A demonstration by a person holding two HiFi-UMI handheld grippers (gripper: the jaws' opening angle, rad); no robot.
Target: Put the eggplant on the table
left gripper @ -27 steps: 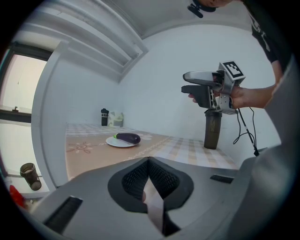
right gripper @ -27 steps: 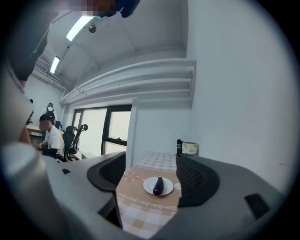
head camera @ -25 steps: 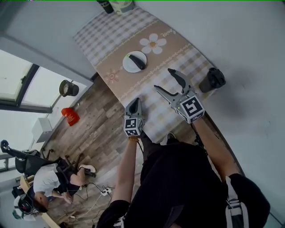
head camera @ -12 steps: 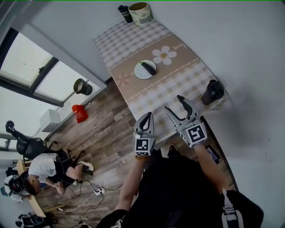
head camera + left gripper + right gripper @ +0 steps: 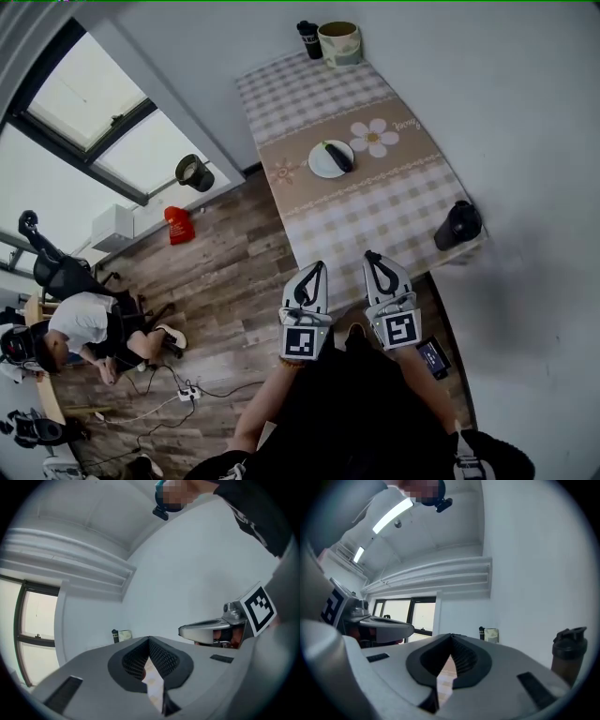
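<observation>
At the near edge, left gripper [image 5: 315, 270]: jaws pressed together, holding nothing, tips at the table's front edge.
Right gripper [image 5: 372, 257]: just beside the left one, jaws closed too, nothing in them.
Table [image 5: 394, 217]: long, with a checked cloth and a daisy picture [image 5: 375, 137].
Black bottle [image 5: 458, 225]: stands on the near right corner.
Eggplant [image 5: 338, 157]: dark and long, lying on a white plate [image 5: 317, 161] in the middle of the table, well apart from both grippers.
Far end: a small dark bottle [image 5: 308, 39] and a pale cup [image 5: 339, 42] stand side by side by the wall.
Floor, left side: a person [image 5: 80, 328] sits low there.
</observation>
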